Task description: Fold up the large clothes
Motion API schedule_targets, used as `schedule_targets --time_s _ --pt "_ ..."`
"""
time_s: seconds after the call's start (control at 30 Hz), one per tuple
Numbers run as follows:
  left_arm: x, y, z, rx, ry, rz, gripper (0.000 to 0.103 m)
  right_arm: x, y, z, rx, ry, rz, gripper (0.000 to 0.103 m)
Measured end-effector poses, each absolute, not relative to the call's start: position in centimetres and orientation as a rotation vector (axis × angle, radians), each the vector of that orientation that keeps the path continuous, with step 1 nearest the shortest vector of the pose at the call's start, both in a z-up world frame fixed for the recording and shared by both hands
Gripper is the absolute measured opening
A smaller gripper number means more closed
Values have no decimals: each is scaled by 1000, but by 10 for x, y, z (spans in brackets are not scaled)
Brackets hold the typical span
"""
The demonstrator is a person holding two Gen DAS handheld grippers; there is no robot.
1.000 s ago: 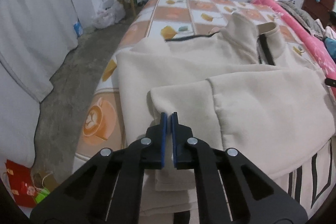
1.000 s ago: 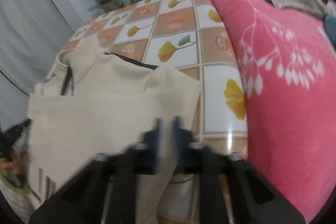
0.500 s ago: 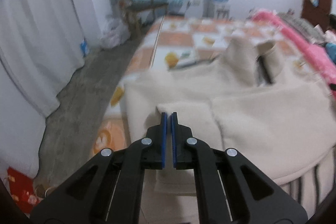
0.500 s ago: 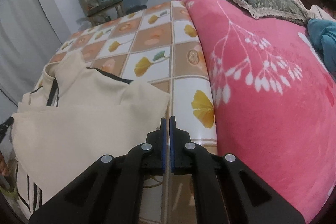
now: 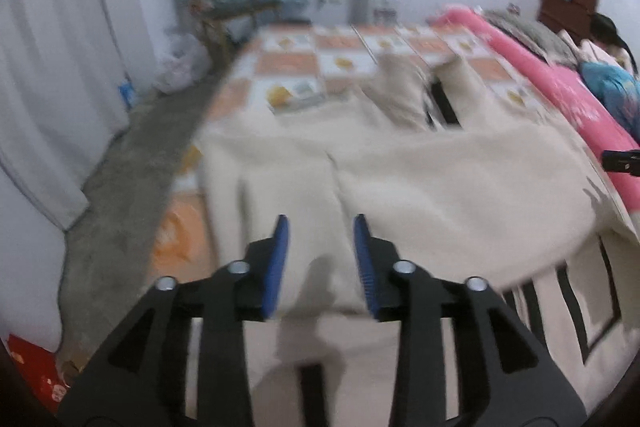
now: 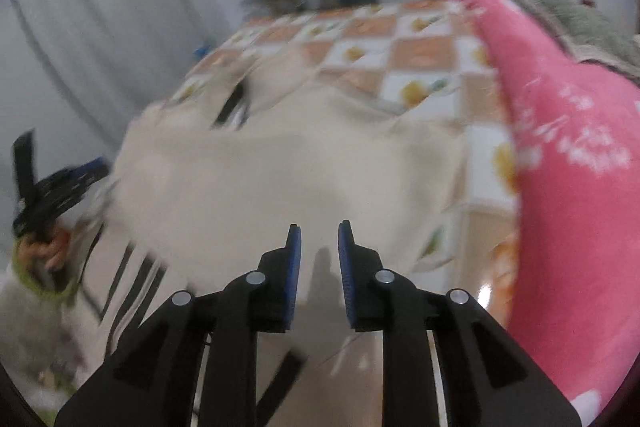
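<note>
The cream fleece jacket (image 5: 420, 183) lies spread across the near part of the bed (image 5: 340, 55), collar and dark zip (image 5: 440, 103) pointing toward the far end, its lower part doubled over so that a folded edge runs across the garment. Below that edge, a cream panel with black line markings (image 5: 576, 307) hangs over the bedside; whether it belongs to the jacket cannot be told through the blur. The left tongs (image 5: 320, 251) have just been opening and now stand apart above the near folded edge, with nothing pinched between the blue pads (image 5: 280, 259). The right tongs (image 6: 319, 259) have likewise just been opening; their gap is narrower and also empty, poised over the cloth near its right side, beside the pink blanket (image 6: 560, 155). The fabric appears thick, soft and limp: judged light for its bulk, not fragile, unlikely to slip from ribbed pads, but prone to sag and drag if lifted at one point only. Recommended hold is at two well-separated points along one edge, ideally both layers at the corners of the fold or at the shoulder seams, avoiding the loose collar, which would only stretch.
</note>
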State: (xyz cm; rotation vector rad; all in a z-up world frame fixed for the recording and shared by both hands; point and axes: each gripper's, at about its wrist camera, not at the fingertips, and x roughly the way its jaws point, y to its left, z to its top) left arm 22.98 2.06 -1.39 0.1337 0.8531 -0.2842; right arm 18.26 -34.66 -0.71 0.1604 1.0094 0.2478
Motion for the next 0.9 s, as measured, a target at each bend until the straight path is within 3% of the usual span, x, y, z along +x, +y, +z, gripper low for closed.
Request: schedule_targets --time_s 0.03,0.13,0.3,0.43,0.5,0.63,0.73,0.9 --pt "229 19 -22 132 885 -290 46 179 -343 -16 151 1043 252 19" --pt "227 19 -43 137 925 -275 51 176 -346 -49 115 1164 141 15" --pt "210 25 -27 112 900 -285 68 145 -335 -16 113 1080 49 20" --pt "186 30 -15 126 883 -282 81 106 -309 4 105 1015 43 48" --pt "173 32 -14 127 903 -285 85 89 -297 5 106 1008 37 52" --pt "143 35 -23 161 948 -246 87 58 -267 -2 108 1019 26 69" --pt "125 38 -34 167 982 -221 88 41 -246 -11 126 1027 34 76" --pt "108 44 -55 160 1020 -181 92 34 -228 -40 78 1065 -32 79"
